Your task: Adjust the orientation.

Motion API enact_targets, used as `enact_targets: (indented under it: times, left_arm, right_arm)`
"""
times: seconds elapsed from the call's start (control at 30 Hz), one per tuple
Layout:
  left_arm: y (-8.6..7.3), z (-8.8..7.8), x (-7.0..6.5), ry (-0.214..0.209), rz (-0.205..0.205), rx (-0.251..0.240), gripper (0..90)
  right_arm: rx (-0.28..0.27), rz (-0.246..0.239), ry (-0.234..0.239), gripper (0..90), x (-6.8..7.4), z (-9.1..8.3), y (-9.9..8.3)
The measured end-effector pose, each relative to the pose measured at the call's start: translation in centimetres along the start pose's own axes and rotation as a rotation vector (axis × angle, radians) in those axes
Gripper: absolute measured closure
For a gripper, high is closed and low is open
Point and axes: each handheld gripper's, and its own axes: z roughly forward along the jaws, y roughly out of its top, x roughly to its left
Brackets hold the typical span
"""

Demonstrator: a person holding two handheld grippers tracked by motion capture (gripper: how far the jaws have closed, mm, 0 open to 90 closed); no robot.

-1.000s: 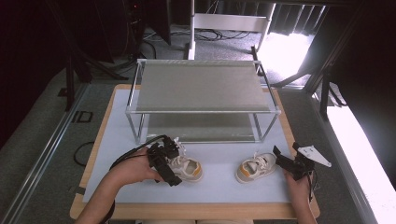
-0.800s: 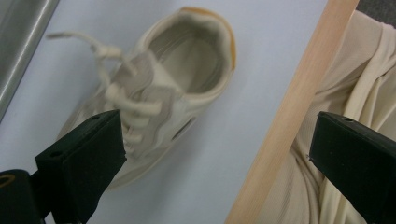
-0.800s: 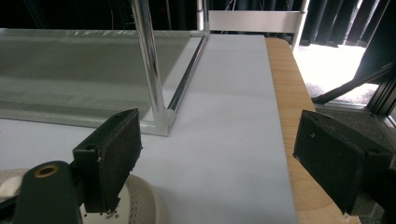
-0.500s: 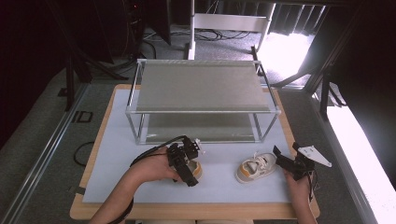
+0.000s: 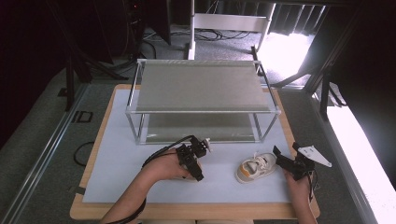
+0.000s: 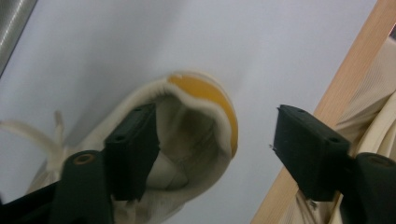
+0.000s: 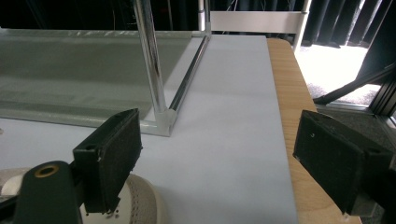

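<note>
Left gripper (image 5: 195, 169): jaws have just been closing and stand about half apart, straddling the heel collar of the left shoe (image 6: 187, 140); one pad (image 6: 133, 149) is inside the opening, the other hangs outside at 3 o'clock, not yet pressing, so nothing is gripped. Taking the collar looks like the way to lift it.
Right gripper (image 5: 290, 164): jaws wide, nothing between the pads; it waits just beside the right shoe (image 5: 256, 167), at that shoe's 3 o'clock, likely for its own pick.
Rack (image 5: 201, 84): two-shelf metal frame at 12 o'clock on the table, both shelves bare, probably where the pair is bound.
Mat (image 5: 121, 154): pale sheet under rack and shoes.
Left shoe: on the mat at 6 o'clock of the rack, under the hand.
Right shoe: cream with an orange heel, at 5 o'clock of the rack, toe towards the person's right.
</note>
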Motion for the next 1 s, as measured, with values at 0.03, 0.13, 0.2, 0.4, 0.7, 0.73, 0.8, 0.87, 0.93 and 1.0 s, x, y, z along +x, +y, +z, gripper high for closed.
enact_targets:
  times: [0.03, 0.13, 0.2, 0.4, 0.7, 0.73, 0.8, 0.87, 0.93, 1.0]
  left_arm:
    - [0.2, 0.2, 0.0, -0.003, -0.008, 0.006, 34.4]
    - [0.6, 1.0, 0.0, -0.013, -0.010, 0.039, 37.8]
    - [0.8, 1.5, 0.0, -0.011, -0.009, 0.055, 41.4]
    - [1.1, 2.4, 0.3, -0.015, -0.025, 0.070, 49.5]
    - [1.0, 2.6, 1.1, -0.054, -0.061, 0.061, 62.1]
    - [1.0, 2.6, 1.1, -0.059, -0.059, 0.059, 62.8]
    - [1.0, 2.6, 1.2, -0.068, -0.050, 0.062, 64.1]
    - [1.0, 2.6, 0.9, -0.072, -0.026, 0.068, 66.2]
    - [1.0, 2.4, 0.6, -0.074, 0.018, 0.078, 68.5]
    - [0.9, 2.1, 0.2, -0.071, 0.069, 0.077, 71.5]
  right_arm:
    - [0.000, 0.000, 0.000, 14.8, 0.0, 0.0, 0.0]
    - [0.001, 0.000, -0.001, 14.8, 0.0, 0.0, 0.0]
    - [0.001, -0.001, 0.000, 14.8, 0.0, 0.0, 0.0]
    - [0.001, -0.001, 0.002, 14.8, 0.0, 0.0, 0.0]
    - [0.005, -0.002, 0.001, 15.0, 0.0, 0.1, 0.0]
    - [0.005, -0.002, 0.001, 15.0, 0.0, 0.1, 0.0]
    - [0.004, -0.002, 0.001, 15.0, 0.0, 0.0, 0.0]
    - [0.005, -0.001, 0.002, 15.0, 0.0, 0.1, 0.0]
    - [0.005, -0.001, 0.002, 15.0, 0.0, 0.1, 0.0]
    - [0.004, -0.001, 0.002, 15.0, 0.0, 0.0, 0.0]
